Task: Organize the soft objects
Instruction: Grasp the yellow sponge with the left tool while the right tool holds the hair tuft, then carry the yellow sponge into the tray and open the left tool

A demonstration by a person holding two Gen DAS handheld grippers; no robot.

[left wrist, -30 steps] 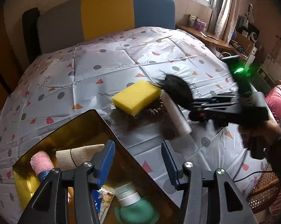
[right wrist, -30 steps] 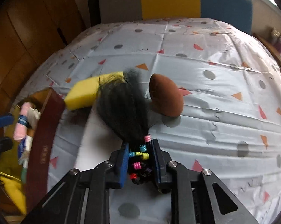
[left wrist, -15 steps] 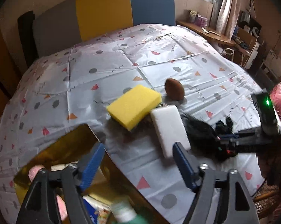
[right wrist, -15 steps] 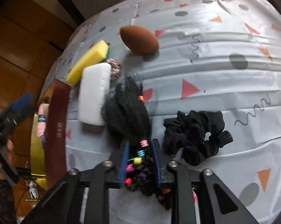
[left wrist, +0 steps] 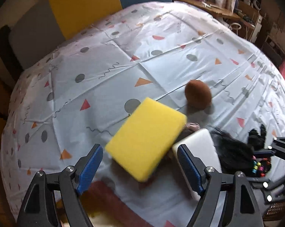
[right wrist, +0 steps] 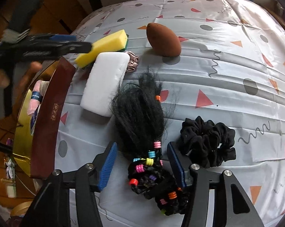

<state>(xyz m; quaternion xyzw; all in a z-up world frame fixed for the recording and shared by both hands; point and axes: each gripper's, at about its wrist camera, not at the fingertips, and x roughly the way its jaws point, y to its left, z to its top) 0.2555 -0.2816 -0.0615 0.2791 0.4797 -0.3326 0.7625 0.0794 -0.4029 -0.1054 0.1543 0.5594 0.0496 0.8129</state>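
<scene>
A yellow sponge (left wrist: 146,140) lies on the patterned cloth, just ahead of my open left gripper (left wrist: 140,168); it also shows in the right wrist view (right wrist: 104,47). A white foam block (right wrist: 104,83) lies beside it. A black hair bundle with coloured beads (right wrist: 142,124) lies on the cloth between the blue pads of my open right gripper (right wrist: 142,162), which is not closed on it. A black scrunchie (right wrist: 208,141) lies to its right. A brown egg-shaped sponge (right wrist: 164,39) sits further back.
A gold-lined box with a dark red rim (right wrist: 49,102) stands at the left and holds a pink roll (right wrist: 35,98) and other items. A small pinkish scrunchie (right wrist: 132,62) sits behind the white block. A yellow, blue and grey headboard (left wrist: 89,5) is at the back.
My right gripper lowered the black hair bundle to the cloth and opened, letting it go. My left gripper moved from over the box toward the yellow sponge.
</scene>
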